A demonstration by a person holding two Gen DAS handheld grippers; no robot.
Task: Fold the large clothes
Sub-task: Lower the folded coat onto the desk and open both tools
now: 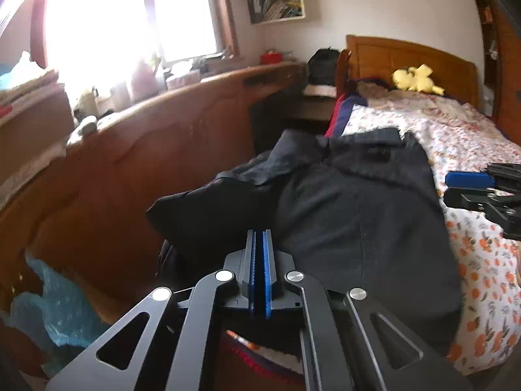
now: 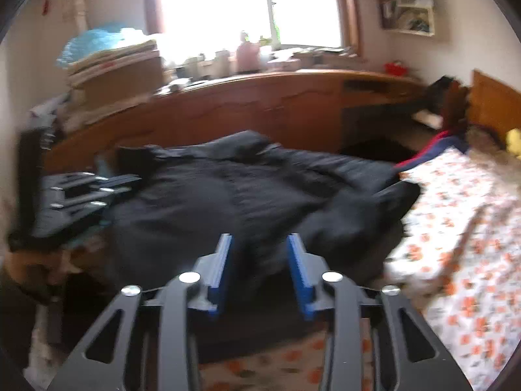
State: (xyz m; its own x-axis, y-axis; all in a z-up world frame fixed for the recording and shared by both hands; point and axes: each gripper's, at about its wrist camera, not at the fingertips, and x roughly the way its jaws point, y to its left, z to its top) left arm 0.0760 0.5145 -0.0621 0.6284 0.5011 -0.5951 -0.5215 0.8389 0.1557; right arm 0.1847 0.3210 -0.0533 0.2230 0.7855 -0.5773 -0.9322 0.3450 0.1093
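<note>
From my left wrist camera, the wooden cabinet runs along the left under a blown-out window, its sill clutter lost in glare. My left gripper sits clenched, blue pads pressed together over the near left edge of the dark garment; whether any cloth is pinched between them I cannot tell. The garment, black or very dark navy, lies spread on the bed's floral sheet, collar end toward the headboard, one bunched part spilling off the bed's left edge. Its lower hem is cut off behind my gripper. At the right margin my right gripper enters only partly, one blue pad showing. A yellow plush toy rests by the headboard.

The right wrist view is motion-blurred. The left gripper appears at the garment's left edge. My right gripper stands released, blue fingers apart with dark cloth visible between them, untouched by the pads as far as the blur allows. Seams and sleeves are hard to make out. The sheet fills the right.
</note>
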